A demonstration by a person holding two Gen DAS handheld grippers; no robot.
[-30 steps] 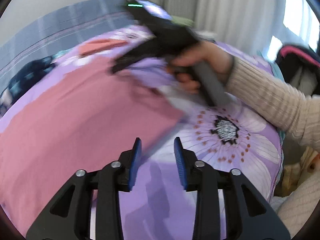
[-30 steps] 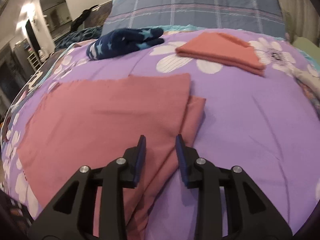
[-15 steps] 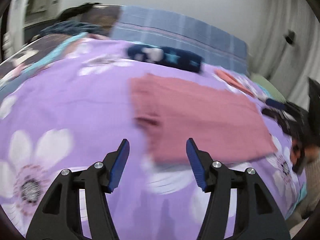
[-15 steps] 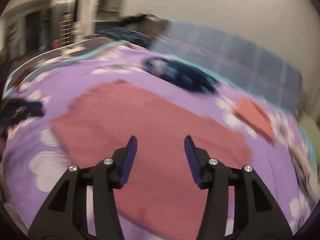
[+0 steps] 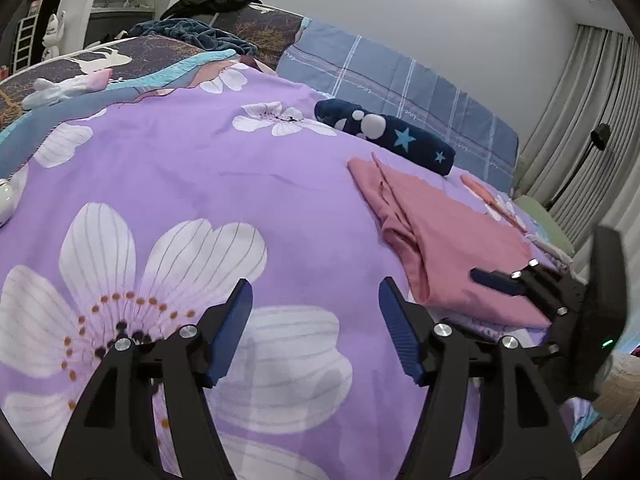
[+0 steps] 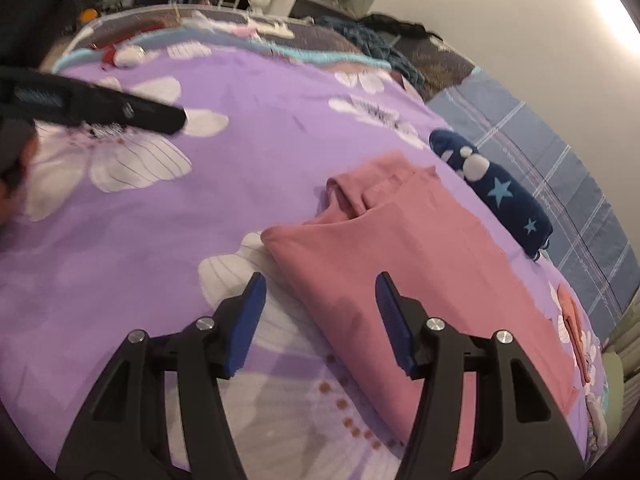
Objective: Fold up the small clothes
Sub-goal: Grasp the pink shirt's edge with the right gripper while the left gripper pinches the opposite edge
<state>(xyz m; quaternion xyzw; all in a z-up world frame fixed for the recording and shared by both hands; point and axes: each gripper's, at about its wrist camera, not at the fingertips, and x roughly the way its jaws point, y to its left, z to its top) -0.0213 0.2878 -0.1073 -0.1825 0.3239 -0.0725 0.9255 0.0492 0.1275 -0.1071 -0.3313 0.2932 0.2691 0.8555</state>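
Left wrist view: the left gripper [image 5: 316,326] hangs over the purple flowered bedspread [image 5: 200,184]. Its blue-padded fingers [image 5: 232,334] have just been opening and stand spread, with nothing between them. The folded pink cloth garment [image 5: 444,236] lies flat on the bedspread, up and to the right of the fingers and apart from them. The right gripper [image 5: 496,282] reaches over the garment's near right corner. A rolled dark-blue star-print cloth [image 5: 384,136] lies just behind the garment.

Right wrist view: the right gripper [image 6: 320,318] is above the garment's [image 6: 420,268] near edge. Its fingers [image 6: 394,326] have just been opening and stand spread, gripping nothing. The left gripper [image 6: 160,118] shows at far left, well apart from the garment.
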